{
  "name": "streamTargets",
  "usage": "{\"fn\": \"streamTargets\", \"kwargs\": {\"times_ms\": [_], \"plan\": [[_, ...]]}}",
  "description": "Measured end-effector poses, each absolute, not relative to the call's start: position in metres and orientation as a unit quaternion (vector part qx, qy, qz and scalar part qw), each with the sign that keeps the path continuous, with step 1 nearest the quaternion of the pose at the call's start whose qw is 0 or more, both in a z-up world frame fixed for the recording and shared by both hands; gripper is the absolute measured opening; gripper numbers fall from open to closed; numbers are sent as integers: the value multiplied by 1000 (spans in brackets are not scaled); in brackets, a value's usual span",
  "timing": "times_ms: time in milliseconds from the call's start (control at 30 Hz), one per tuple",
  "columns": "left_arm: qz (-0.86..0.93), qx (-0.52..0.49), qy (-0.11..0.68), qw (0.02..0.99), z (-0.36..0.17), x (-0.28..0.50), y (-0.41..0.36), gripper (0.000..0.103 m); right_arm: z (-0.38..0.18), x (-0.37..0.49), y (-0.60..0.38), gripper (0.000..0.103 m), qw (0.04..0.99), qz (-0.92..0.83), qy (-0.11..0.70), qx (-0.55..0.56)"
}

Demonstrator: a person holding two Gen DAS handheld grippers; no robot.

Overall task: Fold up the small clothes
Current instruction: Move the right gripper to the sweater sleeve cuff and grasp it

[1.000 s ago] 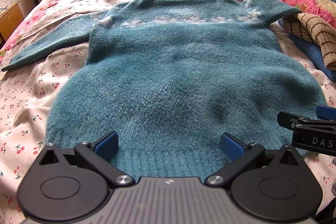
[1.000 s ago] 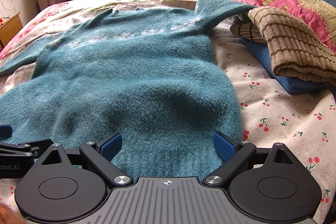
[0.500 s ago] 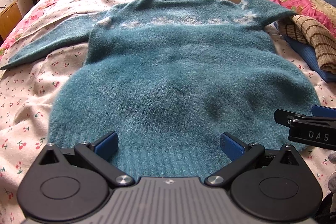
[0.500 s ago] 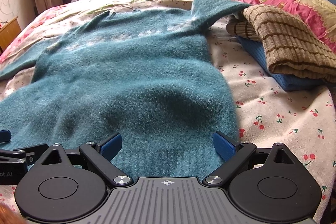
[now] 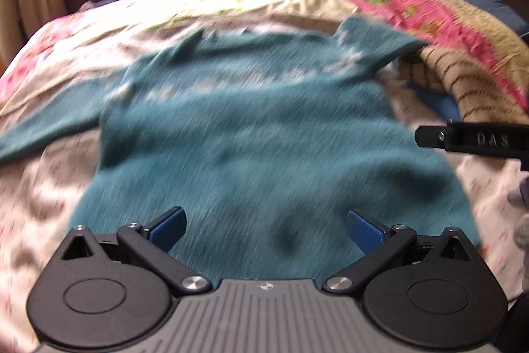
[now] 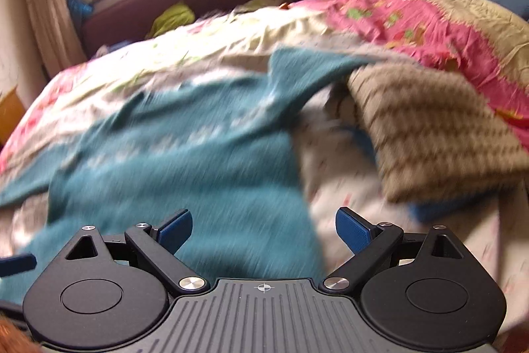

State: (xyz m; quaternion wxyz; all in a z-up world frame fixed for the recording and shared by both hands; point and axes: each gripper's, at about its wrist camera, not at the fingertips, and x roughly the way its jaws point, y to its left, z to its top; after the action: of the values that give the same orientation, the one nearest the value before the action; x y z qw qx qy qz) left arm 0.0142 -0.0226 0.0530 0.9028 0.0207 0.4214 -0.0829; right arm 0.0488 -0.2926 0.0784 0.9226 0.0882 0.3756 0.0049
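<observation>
A fuzzy teal sweater [image 5: 251, 138] lies flat on the bed, front up, with a pale pattern band across the chest and both sleeves spread out. It also shows in the right wrist view [image 6: 185, 161]. My left gripper [image 5: 264, 227] is open and empty above the sweater's lower body. My right gripper [image 6: 263, 229] is open and empty above the sweater's right side edge. One of its black fingers [image 5: 463, 138] shows at the right of the left wrist view. Both views are motion-blurred.
The bed has a cherry-print sheet [image 6: 340, 174]. A folded tan striped knit [image 6: 429, 134] lies on a blue garment [image 6: 429, 209] to the right of the sweater. A pink quilt [image 6: 446, 28] lies beyond. A maroon sofa [image 6: 172, 2] and a window are behind.
Both grippers have lifted and moved forward over the sweater, away from its hem. The views now tilt up towards the window. Both jaws stay open.
</observation>
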Motion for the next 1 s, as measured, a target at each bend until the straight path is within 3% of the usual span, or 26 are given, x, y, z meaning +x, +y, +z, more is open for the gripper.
{"fn": "streamTargets", "kwargs": {"times_ms": [367,1000], "plan": [[-130,20,379,916,67,114,-76,103,103,162,-374,90,925,-52,344,154],[-142,16,397,907,35,195,-132,103,58,261,-431,85,881,-81,374,279]]}}
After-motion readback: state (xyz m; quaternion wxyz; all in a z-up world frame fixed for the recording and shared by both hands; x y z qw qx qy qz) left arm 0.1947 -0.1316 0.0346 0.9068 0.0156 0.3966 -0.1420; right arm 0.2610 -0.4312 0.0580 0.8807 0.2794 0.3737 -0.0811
